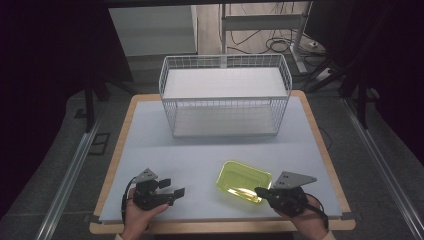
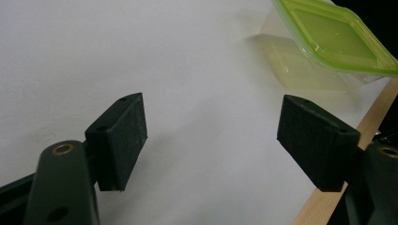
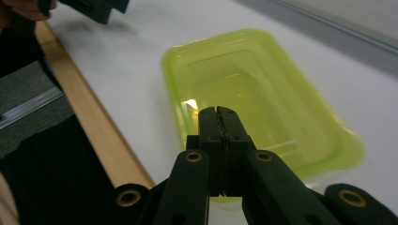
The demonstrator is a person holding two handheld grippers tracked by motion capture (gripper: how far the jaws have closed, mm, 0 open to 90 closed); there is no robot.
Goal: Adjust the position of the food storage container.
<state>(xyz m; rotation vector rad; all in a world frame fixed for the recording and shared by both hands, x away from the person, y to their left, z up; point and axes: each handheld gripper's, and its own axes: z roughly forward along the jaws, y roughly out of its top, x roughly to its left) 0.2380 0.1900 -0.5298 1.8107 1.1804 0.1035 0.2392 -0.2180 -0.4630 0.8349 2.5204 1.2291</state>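
A translucent yellow-green plastic container [image 1: 243,181] sits at the front right of the white table top [image 1: 200,150]. My right gripper [image 1: 261,191] is at its near right corner, and its jaws are shut on the rim there. In the right gripper view the closed pads [image 3: 218,123] reach over the container [image 3: 263,89], with its hollow inside showing beyond them. My left gripper [image 1: 175,187] rests at the front left, held by a hand, with its jaws wide open and nothing between them. In the left gripper view the container [image 2: 328,42] lies ahead to the right of the open gripper [image 2: 211,136].
A white wire basket [image 1: 225,95] with a shelf stands at the back middle of the table. The table's wooden edge [image 1: 330,165] runs close to the right hand. Beyond the table are a desk frame, cables and dark floor.
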